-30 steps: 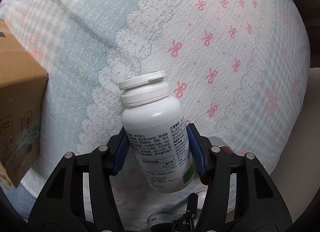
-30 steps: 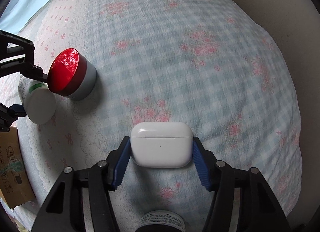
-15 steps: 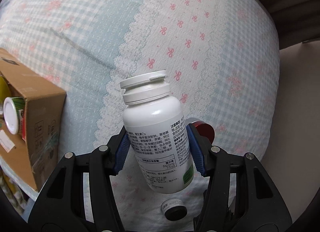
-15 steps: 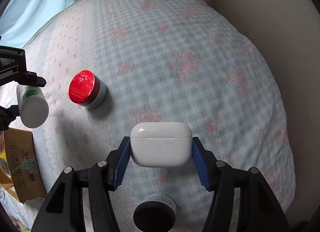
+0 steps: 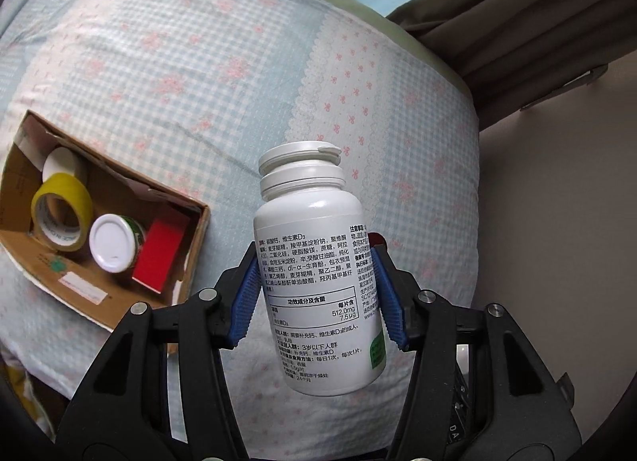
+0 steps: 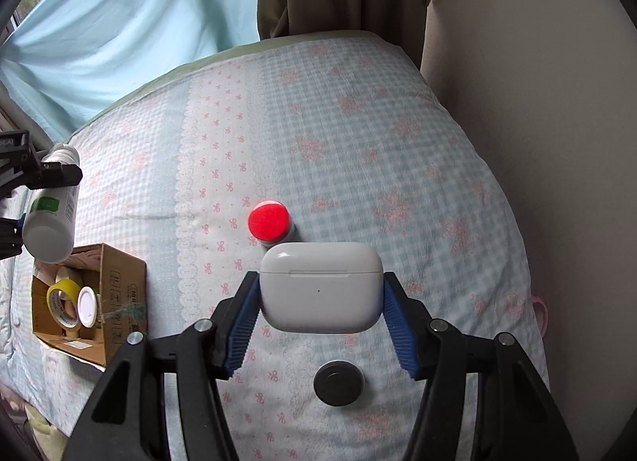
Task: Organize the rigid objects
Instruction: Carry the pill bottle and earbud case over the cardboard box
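Now lifting both things high off the bed point(image 6: 358, 110), much higher than a moment ago. Holding the bottle point(image 5: 318, 262) tight in the left gripper point(image 5: 316, 293), blue pads squeezing its two sides, cap pointing away and a bit tilted. Holding the white case point(image 6: 320, 288) snug in the right gripper point(image 6: 320, 301), pads pressing on both ends, lid side up. Seeing much more of the bed than a second ago, so both hands rising. Seeing right into the box point(image 5: 119, 230) from the left view now, when before only its side was showing. Spotting yellow tape point(image 5: 61, 218), a white-lidded jar point(image 5: 113, 242) and a red block point(image 5: 159, 258) already sitting inside it. Leaving the red-topped tub point(image 6: 270, 222) and the black lid point(image 6: 338, 381) lying down on the bed, well apart from the box. Probably carrying the bottle over to the box next, since it is hanging just beside it in the right view. Looking like room enough inside for the bottle, beside the red block maybe. Still needing the case, the tub and the black lid put away.
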### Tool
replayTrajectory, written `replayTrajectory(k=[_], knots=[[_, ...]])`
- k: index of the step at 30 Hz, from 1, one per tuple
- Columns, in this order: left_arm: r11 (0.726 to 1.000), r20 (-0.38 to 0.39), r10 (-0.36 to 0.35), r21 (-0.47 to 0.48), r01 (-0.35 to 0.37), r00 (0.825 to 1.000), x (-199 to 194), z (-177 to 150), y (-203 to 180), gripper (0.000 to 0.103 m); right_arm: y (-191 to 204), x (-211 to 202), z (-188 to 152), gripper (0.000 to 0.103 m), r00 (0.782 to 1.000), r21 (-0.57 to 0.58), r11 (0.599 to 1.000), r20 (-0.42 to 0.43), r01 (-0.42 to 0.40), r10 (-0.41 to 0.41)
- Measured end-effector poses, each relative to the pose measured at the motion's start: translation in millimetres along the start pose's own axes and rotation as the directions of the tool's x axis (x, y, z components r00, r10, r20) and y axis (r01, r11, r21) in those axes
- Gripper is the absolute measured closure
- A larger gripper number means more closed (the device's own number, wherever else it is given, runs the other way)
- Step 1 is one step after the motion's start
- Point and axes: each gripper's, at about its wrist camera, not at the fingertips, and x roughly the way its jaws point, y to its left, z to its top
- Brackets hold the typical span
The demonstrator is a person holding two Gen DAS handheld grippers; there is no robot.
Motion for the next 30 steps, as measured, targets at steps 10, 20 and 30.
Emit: replayTrajectory(k=[10,20,30], knots=[[0.999,0.068,-0.035,-0.023,0.036,0.997,-104,-7,124,0.053,104,-78,-12,0.048,0.992,-0.064,0.993,0.072,-0.1,0.105],[1.0,0.066,0.008,0.026,-0.01,0.998,-147,10,241,0.053,213,-110,-38,0.047,0.983,-0.025,0.986,0.087,-0.162,0.164],[0.996,0.021,0.058,0.073,-0.06,0.998,-118,30,290,0.053,287,-77,-47,0.047,0.977,-0.089,0.973,-0.019,-0.211,0.21]])
